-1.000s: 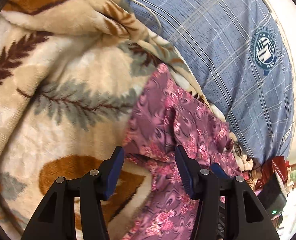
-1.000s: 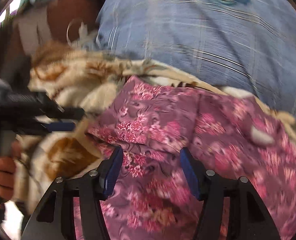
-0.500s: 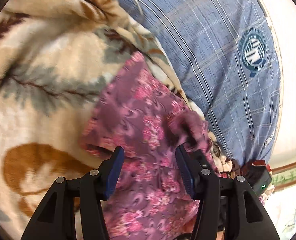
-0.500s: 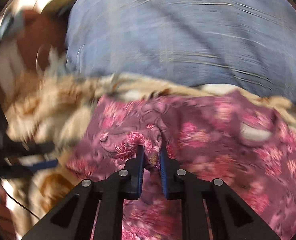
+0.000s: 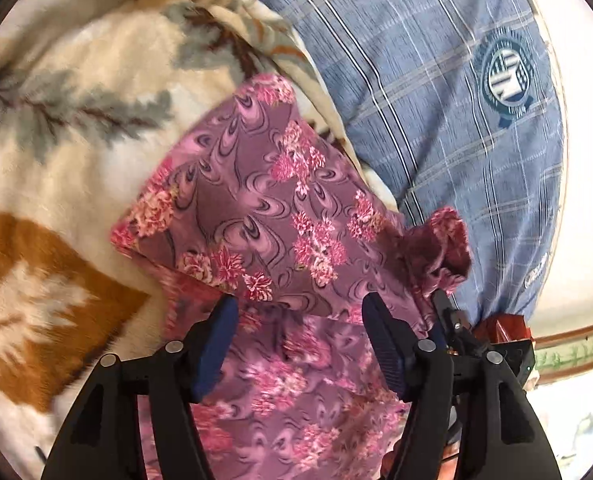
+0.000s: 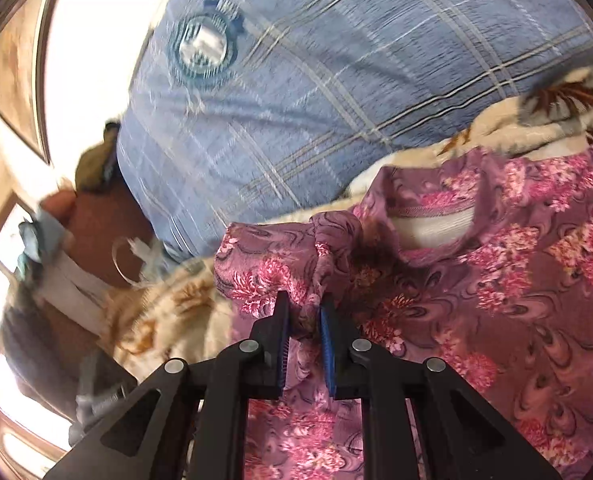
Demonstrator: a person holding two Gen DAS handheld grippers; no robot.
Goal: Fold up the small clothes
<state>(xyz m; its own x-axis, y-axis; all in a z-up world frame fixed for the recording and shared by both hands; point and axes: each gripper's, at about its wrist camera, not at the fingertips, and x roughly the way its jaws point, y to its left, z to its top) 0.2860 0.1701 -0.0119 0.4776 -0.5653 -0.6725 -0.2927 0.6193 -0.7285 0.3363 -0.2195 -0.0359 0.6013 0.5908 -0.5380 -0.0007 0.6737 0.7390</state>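
A small purple garment with pink flowers (image 5: 264, 208) lies on a cream leaf-patterned blanket (image 5: 76, 168). My left gripper (image 5: 298, 312) is open and hovers over the garment, empty. In the right wrist view my right gripper (image 6: 303, 312) is shut on a bunched fold of the garment (image 6: 496, 280) near its left edge and lifts it. The neck opening with a white inner band (image 6: 432, 224) faces up. The right gripper's tip with the lifted cloth also shows in the left wrist view (image 5: 440, 304).
A big blue plaid pillow (image 5: 436, 100) with a round badge lies just behind the garment; it also shows in the right wrist view (image 6: 296, 100). Brown and white items (image 6: 76, 248) sit at the left beyond the blanket.
My right gripper closed on a fold of the garment and pulled it up and to the side. The left gripper stayed open and moved forward over the garment.
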